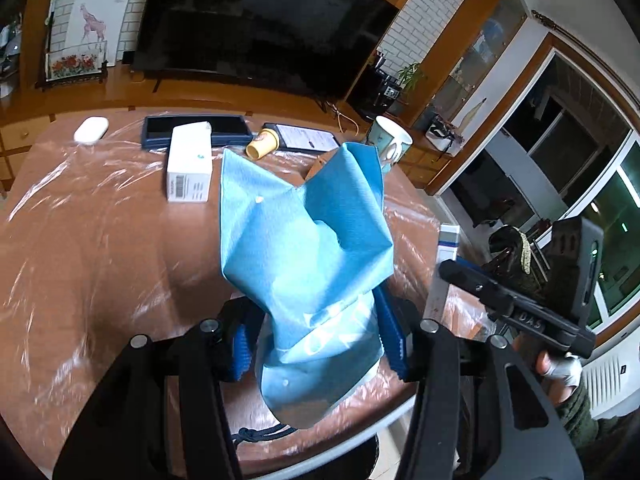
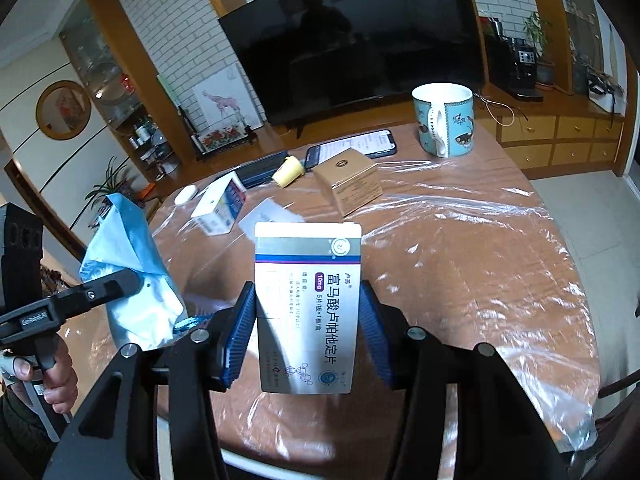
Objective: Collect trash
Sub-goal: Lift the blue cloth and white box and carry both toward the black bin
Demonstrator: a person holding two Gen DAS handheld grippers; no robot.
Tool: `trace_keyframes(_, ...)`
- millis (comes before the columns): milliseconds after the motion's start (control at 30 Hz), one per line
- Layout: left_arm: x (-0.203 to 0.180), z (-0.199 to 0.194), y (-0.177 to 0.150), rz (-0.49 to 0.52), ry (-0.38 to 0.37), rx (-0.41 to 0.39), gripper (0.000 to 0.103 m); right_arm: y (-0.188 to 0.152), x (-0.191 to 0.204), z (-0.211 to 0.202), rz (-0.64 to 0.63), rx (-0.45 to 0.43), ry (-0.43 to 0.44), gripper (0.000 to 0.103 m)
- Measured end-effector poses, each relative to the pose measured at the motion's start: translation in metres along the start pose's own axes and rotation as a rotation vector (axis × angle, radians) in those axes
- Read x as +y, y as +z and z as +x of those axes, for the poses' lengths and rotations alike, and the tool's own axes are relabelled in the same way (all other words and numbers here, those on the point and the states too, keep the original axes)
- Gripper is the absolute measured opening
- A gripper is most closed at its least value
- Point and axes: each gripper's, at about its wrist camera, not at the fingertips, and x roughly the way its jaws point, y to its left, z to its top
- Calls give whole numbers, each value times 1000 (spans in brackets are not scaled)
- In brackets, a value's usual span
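Note:
My left gripper [image 1: 316,344] is shut on a light blue bag [image 1: 304,248], holding it upright above the near table edge; the bag also shows in the right wrist view [image 2: 132,276]. My right gripper [image 2: 308,332] is shut on a white medicine box [image 2: 308,304] with a blue stripe and holds it above the table, to the right of the bag. On the table lie a white box [image 1: 190,168], a small yellow paper cup [image 1: 262,144] on its side and a brown cardboard box [image 2: 352,184].
The round brown table [image 2: 480,264] is covered in clear plastic film. At its far side stand a turquoise mug [image 2: 444,120], a phone [image 2: 352,144], a dark blue case [image 1: 196,130] and a white oval object [image 1: 91,130]. A TV [image 2: 360,44] stands behind.

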Motion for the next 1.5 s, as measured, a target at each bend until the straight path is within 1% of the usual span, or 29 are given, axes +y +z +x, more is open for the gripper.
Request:
trace_keyframes(333, -12, -22, -33, 42, 61, -7, 53, -25, 19, -27, -43, 13, 45, 50)
trace_keyframes(600, -18, -35, -58, 57, 85, -5, 53, -44, 34, -47, -77, 20, 76, 50)
trace_keyframes(967, -24, -43, -91, 57, 105, 23, 53, -72, 47, -64, -106, 51, 107, 50)
trace_keyframes(1200, -34, -46, -113, 82, 127, 42, 53, -87, 52, -71, -131, 64, 112, 50)
trace_keyframes(1500, -41, -43, -138, 105, 133, 86, 53, -106, 55, -75, -139, 91, 116, 50)
